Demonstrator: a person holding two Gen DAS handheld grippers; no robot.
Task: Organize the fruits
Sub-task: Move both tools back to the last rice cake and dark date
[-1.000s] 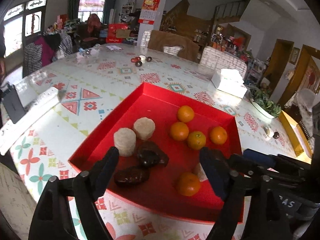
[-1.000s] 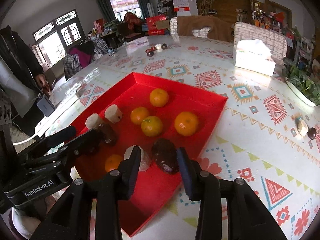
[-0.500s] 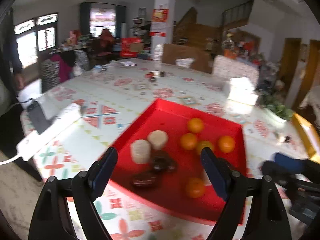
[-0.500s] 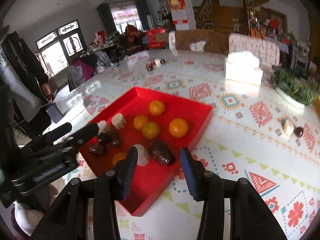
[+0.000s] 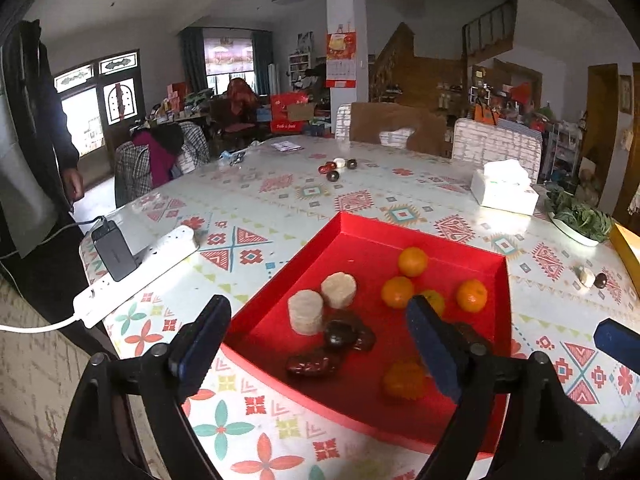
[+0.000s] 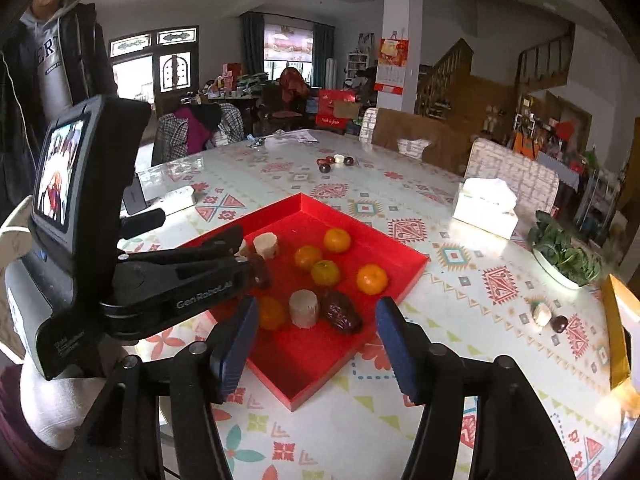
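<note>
In the red tray (image 5: 420, 236), round glossy orange mandarins (image 5: 413, 261), clustered.

A red tray (image 5: 420, 236) lay on the surface, holding five oranges (image 5: 413, 261), four grouped toward the far side and one (image 5: 404, 380) nearer; two pale cylinders (image 5: 306, 312) stood upright together, a third (image 6: 304, 308) apart beside a dark date (image 6: 342, 314); further dates (image 5: 312, 365) lay close by.
</note>
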